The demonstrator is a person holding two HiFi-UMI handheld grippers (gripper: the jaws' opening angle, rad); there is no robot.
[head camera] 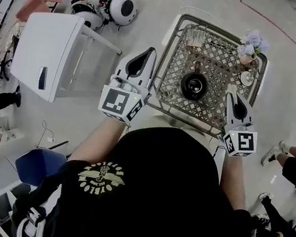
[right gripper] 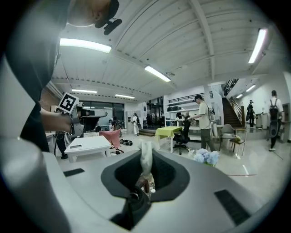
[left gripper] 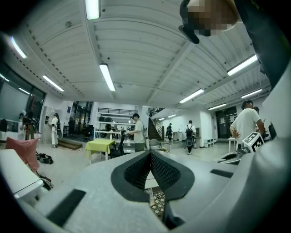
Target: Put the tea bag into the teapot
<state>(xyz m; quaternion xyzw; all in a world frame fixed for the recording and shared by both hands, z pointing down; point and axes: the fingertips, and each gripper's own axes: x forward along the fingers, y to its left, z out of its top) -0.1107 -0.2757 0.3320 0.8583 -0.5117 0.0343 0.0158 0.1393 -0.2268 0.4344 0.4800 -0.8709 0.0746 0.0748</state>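
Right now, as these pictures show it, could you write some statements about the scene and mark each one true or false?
1. The right gripper holds a tea bag between its jaws. True.
2. The teapot stands on a white table. False: it stands on the metal lattice table.
3. The left gripper grips the teapot. False: its jaws are together with nothing between them.
4. Flowers stand at a corner of the lattice table. True.

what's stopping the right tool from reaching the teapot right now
Probably nothing: the right tool, shut on the tea bag, hangs over the mesh table just right of the teapot, with only bare mesh between them.
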